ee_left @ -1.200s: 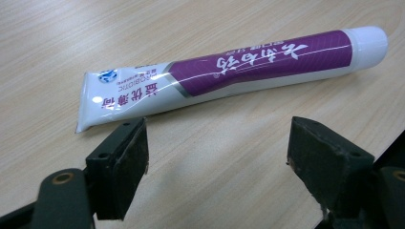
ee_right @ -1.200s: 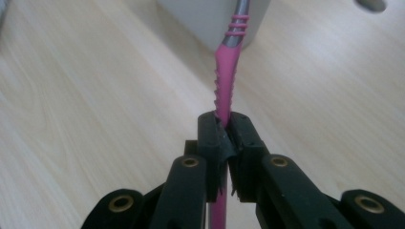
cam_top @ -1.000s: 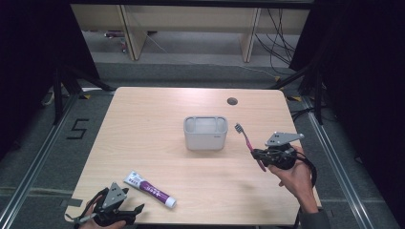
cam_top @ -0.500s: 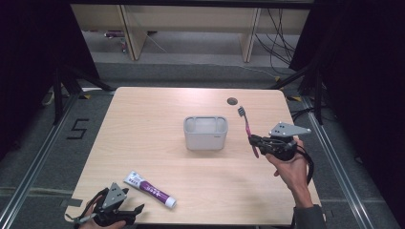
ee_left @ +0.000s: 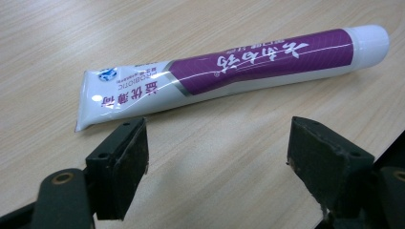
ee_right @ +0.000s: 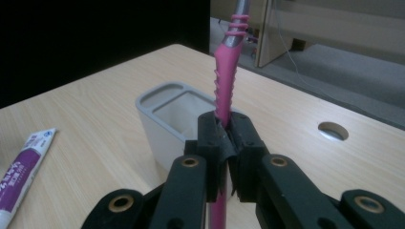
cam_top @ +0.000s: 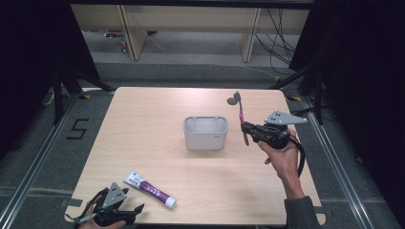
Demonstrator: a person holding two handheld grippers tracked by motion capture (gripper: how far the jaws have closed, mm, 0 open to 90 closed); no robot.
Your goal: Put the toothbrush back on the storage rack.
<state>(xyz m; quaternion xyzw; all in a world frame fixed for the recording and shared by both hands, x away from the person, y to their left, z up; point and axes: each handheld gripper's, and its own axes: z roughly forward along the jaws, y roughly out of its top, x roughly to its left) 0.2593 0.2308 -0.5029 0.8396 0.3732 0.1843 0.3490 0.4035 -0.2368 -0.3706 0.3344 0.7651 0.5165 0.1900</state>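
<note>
My right gripper (cam_top: pixel 245 128) is clamped on the pink toothbrush (cam_top: pixel 241 116); in the right gripper view the jaws pinch the ribbed pink handle (ee_right: pixel 223 90) low on its length, pads tight on both sides, the shaft rising upright between them; the head end, grey, runs out of the top of that view.

High view: the toothbrush stands clear of the table (cam_top: pixel 157 124), lifted, tilted a little, its head uppermost and lying in line with the round hole (cam_top: pixel 233 100) near the table's far edge; my right hand (cam_top: pixel 282 155) comes in from below on the right side; the grey three-cornered plate sits on top of the gripper.

Grey holder (cam_top: pixel 205 133), a box open on top, stands at the table's middle, just to the left of the toothbrush and apart from it; in the right gripper view the holder (ee_right: pixel 167 112) sits behind my jaws, two compartments showing, a narrow one and a wider one.

My left gripper (cam_top: pixel 125 213) rests at the near left edge of the table; jaws spread wide, nothing between the pads; the toothpaste tube (ee_left: pixel 224 71), white and purple, lies flat on the wood just beyond the tips, not touching; cap end toward the right of that view; in the high view the tube (cam_top: pixel 149 190) lies slantwise.
</note>
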